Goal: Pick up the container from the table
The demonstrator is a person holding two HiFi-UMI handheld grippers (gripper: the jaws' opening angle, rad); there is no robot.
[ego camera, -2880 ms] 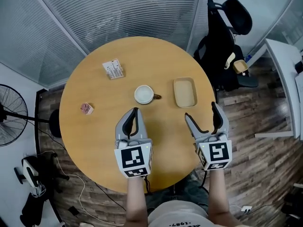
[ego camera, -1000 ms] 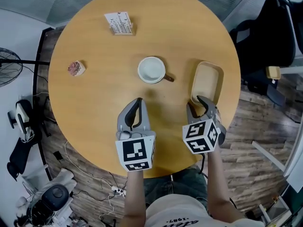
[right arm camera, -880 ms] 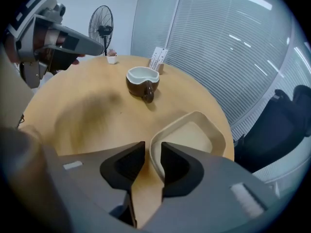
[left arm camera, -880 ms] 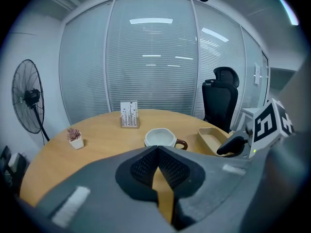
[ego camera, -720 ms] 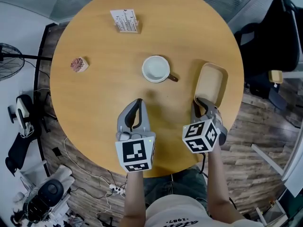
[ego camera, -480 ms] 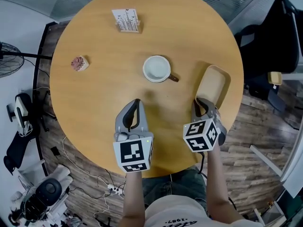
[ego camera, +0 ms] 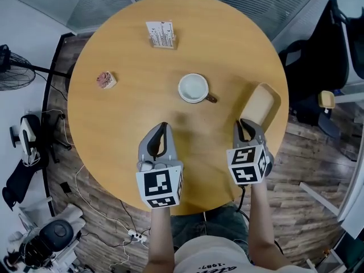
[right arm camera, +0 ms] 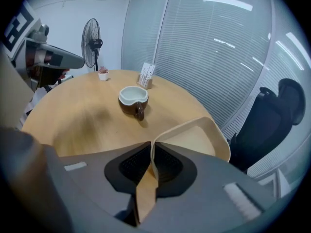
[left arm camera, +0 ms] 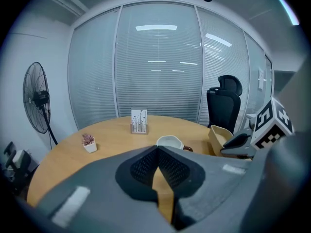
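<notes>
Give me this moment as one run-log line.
right hand-held gripper: shut on container rim | container: tilted | left hand-held gripper: shut, empty

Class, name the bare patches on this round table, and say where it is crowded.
Bare: the table between potted plant, card holder and mug; also the far right, past the mug. Crowded: the near edge, with left claw, right claw and container.

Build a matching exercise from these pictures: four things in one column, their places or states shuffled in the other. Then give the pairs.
Things:
1. container
2. mug
3. potted plant
4. left gripper

Places or states:
A. jaws together, nothing between them
B. near the middle of the table
C. rim clamped by the right gripper
D. alone toward the table's left side

Pairs: 1-C, 2-B, 3-D, 4-A
</notes>
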